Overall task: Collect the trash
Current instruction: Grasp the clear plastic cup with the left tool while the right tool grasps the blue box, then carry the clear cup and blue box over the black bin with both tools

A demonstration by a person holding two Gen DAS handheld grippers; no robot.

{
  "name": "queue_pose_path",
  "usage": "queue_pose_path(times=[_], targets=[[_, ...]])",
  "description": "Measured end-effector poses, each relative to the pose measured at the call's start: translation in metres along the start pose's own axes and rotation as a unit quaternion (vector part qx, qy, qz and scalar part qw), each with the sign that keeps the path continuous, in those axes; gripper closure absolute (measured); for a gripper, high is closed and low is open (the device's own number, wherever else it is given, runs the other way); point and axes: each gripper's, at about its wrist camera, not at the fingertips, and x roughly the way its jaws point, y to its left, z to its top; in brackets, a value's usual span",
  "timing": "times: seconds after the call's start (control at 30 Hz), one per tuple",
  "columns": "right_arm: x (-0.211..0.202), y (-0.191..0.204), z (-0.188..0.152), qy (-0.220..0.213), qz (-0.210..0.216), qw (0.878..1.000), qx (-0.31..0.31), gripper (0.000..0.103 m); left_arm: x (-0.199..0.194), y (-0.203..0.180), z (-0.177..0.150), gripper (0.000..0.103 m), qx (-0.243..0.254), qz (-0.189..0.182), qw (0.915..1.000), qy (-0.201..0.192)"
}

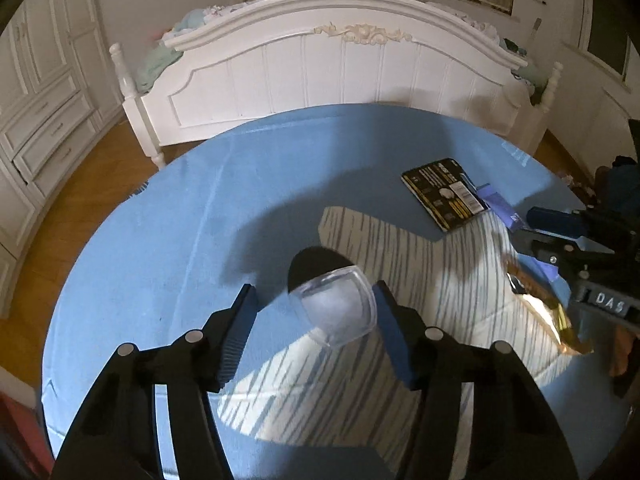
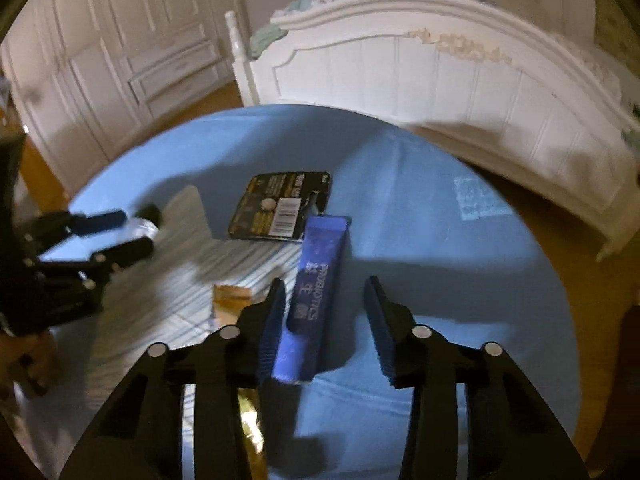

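**A:** Two grippers working at once over the blue table (image 1: 168,216), both mid-pickup by the look of it. Going left to right: the left gripper (image 1: 316,322) has a small clear plastic cup (image 1: 338,310) sitting between its jaws. The right pad looks right up against the cup, the left one has a gap, so I'd call it open around it, not clamped.

**B:** And the right one?

**A:** The right gripper (image 2: 326,320) straddles a blue sachet (image 2: 314,300) lying flat on the table. Left pad is beside its edge or maybe touching, right pad well clear. So also not gripping yet. My guess is each just needs to finish closing, then lift toward wherever the trash goes. No bin in sight, though.

**B:** Anything else left on the table?

**A:** A black card package (image 2: 280,210) further back, plus a crinkly gold wrapper (image 2: 232,294) beside the sachet. Only the left camera shows the cup properly; the right view shows the sachet whole, while the left view only catches a blurry corner of it.
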Motion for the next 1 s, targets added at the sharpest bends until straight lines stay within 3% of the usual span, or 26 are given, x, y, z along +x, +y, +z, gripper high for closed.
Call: queue_pose_path(times=[0.07, 0.17, 0.27, 0.43, 0.6, 0.77, 1.0], targets=[[0.004, 0.002, -0.001, -0.005, -0.010, 1.000, -0.010, 0.072, 0.002, 0.000, 0.002, 0.057, 0.001, 0.001, 1.0000, -0.006], [0.003, -0.004, -0.005, -0.011, -0.011, 1.000, 0.000, 0.083, 0.002, 0.001, 0.002, 0.058, -0.003, -0.002, 0.9999, -0.013], [0.002, -0.013, -0.006, -0.012, 0.006, 1.000, 0.025, 0.086, 0.001, 0.002, 0.000, 0.058, -0.013, -0.011, 0.9997, -0.016], [-0.017, -0.039, -0.017, -0.032, 0.090, 0.989, 0.109, 0.087, -0.017, 0.008, -0.007, 0.058, -0.028, -0.040, 0.9984, -0.029], [-0.046, -0.050, -0.031, -0.064, 0.168, 0.969, 0.168, 0.087, -0.056, 0.013, -0.020, 0.058, -0.040, -0.069, 0.9952, -0.057], [-0.069, -0.034, -0.033, -0.064, 0.229, 0.955, 0.180, 0.087, -0.100, 0.032, -0.043, 0.058, -0.068, -0.074, 0.9905, -0.095], [-0.095, 0.040, -0.020, -0.059, 0.274, 0.952, 0.124, 0.087, -0.135, 0.080, -0.092, 0.058, -0.119, -0.048, 0.9854, -0.112]])
